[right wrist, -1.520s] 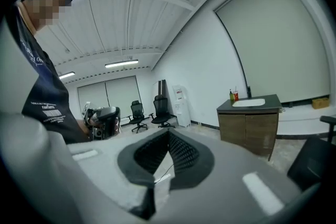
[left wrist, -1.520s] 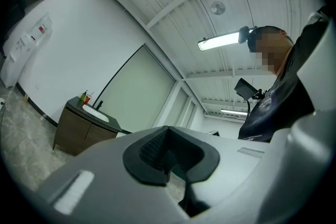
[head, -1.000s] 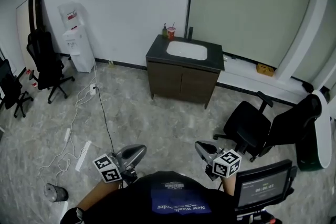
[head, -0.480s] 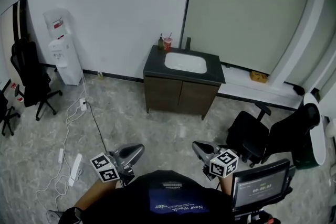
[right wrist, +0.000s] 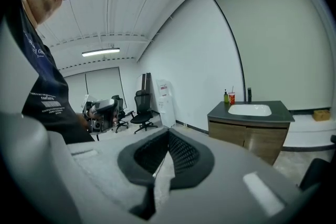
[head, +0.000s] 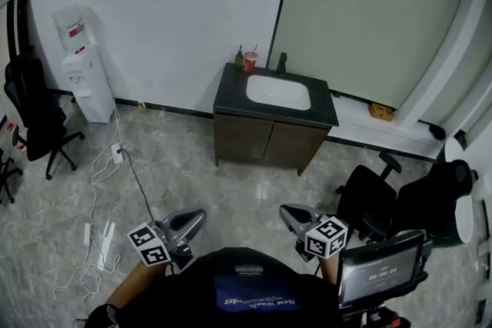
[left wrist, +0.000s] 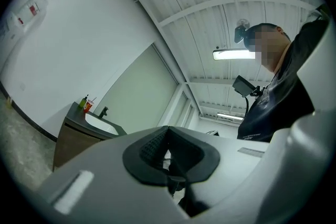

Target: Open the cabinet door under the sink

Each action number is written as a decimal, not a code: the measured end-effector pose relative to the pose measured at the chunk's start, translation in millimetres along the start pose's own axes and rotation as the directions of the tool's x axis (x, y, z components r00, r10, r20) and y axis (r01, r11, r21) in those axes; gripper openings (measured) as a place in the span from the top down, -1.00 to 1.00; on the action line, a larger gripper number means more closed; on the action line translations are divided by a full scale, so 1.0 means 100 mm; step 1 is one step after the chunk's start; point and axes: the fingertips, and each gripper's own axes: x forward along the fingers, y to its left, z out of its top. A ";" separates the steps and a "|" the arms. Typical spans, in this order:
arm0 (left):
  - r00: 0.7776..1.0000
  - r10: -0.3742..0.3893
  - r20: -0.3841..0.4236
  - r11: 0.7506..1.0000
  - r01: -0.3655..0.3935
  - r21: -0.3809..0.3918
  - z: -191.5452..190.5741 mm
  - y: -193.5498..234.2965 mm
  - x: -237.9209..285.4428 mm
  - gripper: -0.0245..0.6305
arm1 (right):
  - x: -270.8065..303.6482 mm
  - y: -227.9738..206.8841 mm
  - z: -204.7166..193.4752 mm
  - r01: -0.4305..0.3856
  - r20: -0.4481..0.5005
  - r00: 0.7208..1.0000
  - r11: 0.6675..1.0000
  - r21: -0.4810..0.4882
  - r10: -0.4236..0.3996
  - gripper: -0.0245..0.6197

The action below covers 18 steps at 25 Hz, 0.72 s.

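Note:
The dark wood sink cabinet (head: 267,142) stands against the far wall, both doors closed, with a white basin (head: 278,92) in its dark top. It is well ahead of both grippers across the open floor. My left gripper (head: 195,220) and right gripper (head: 287,214) are held low in front of the person's body, both shut with nothing between the pads. In the left gripper view the cabinet (left wrist: 69,140) sits at lower left beyond the shut left gripper (left wrist: 168,132). In the right gripper view the cabinet (right wrist: 251,137) is at right past the shut right gripper (right wrist: 168,135).
A green bottle and a red cup (head: 250,61) stand on the counter. A water dispenser (head: 82,81) and black chair (head: 34,116) are at left, cables (head: 104,188) trail on the floor, and black office chairs (head: 384,200) stand at right. A small screen (head: 380,269) is by the right hand.
The whole view has shifted: the cabinet is a little larger and nearer, and the dispenser and chairs slid leftward. Both grippers keep their place in front of the body, still shut.

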 end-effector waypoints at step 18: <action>0.974 0.221 0.056 0.975 -0.222 0.013 0.27 1.06 1.78 0.93 | 0.99 -2.09 0.67 -0.251 -0.024 0.968 0.968 -0.030 0.250 0.92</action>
